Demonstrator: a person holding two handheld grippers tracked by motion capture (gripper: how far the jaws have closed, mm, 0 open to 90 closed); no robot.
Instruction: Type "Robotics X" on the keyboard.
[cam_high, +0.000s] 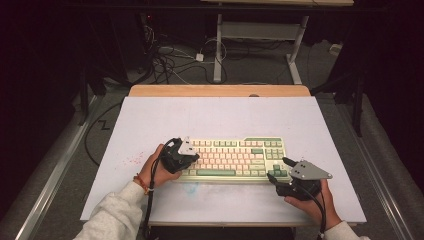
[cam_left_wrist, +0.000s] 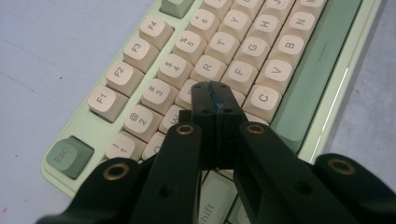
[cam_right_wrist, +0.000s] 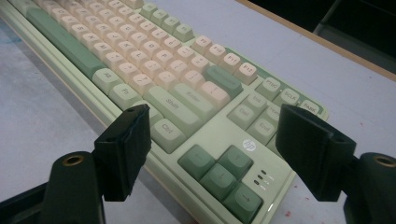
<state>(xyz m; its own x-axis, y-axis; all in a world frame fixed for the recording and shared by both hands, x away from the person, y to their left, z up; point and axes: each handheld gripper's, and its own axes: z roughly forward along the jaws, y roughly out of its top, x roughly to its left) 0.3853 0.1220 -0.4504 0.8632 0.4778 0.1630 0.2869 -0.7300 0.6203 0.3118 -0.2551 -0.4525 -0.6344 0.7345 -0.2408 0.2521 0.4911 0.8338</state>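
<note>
Both grippers hanging out at the keyboard

The green and cream HP keyboard (cam_high: 232, 159) is lying on the white table (cam_high: 220, 117); left gripper (cam_left_wrist: 211, 89) is sitting pinched together, empty, over the left-hand letter keys, right gripper (cam_right_wrist: 212, 140) is gaping wide over the arrow keys (cam_right_wrist: 219, 175), grabbing nothing

High view overhead, facing forward-down; gripper views sit close (low, oblique), all sharing keyboard (cam_high: 235, 159).
</note>
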